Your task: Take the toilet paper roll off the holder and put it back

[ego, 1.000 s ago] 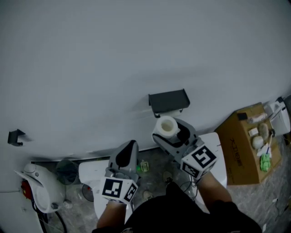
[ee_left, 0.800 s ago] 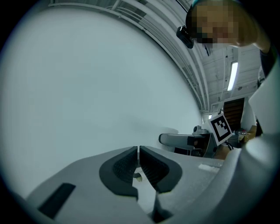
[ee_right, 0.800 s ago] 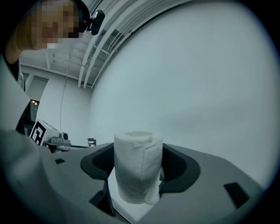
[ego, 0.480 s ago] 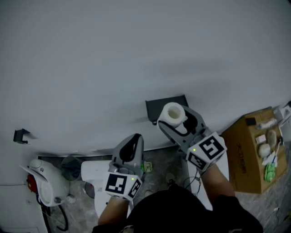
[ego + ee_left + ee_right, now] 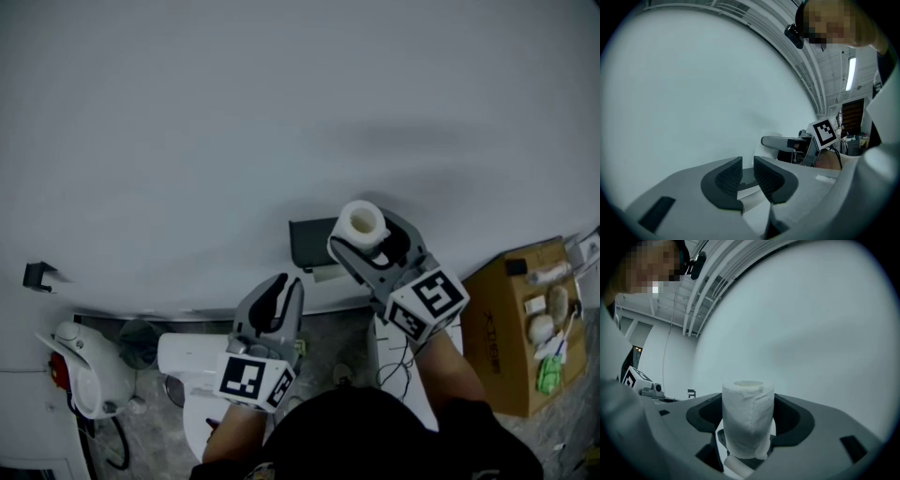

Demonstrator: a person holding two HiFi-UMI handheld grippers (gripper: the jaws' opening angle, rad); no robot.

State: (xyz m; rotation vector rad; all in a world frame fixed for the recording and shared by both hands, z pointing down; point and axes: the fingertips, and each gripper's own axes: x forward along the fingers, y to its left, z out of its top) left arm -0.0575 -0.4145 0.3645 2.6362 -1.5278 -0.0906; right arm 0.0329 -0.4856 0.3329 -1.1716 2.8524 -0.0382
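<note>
A white toilet paper roll (image 5: 361, 223) stands upright between the jaws of my right gripper (image 5: 367, 234), which is shut on its sides. In the right gripper view the roll (image 5: 747, 420) fills the gap between the dark pads. The black wall holder (image 5: 312, 242) is just left of and below the roll, with a pale bar (image 5: 328, 273) under it. My left gripper (image 5: 279, 292) hangs lower left of the holder, apart from it. Its jaws (image 5: 747, 172) are opening, a narrow gap shows, and nothing is between them.
A plain white wall (image 5: 281, 112) fills most of the view. A cardboard box (image 5: 520, 323) with small items stands at the right. A white fixture (image 5: 187, 361) and a white appliance (image 5: 80, 375) sit on the floor at lower left. A small black bracket (image 5: 37, 275) sticks from the wall.
My right gripper has carried the roll upward, from below the holder to level with its top right. The left gripper's jaws have parted slightly and it has shifted a little right.
</note>
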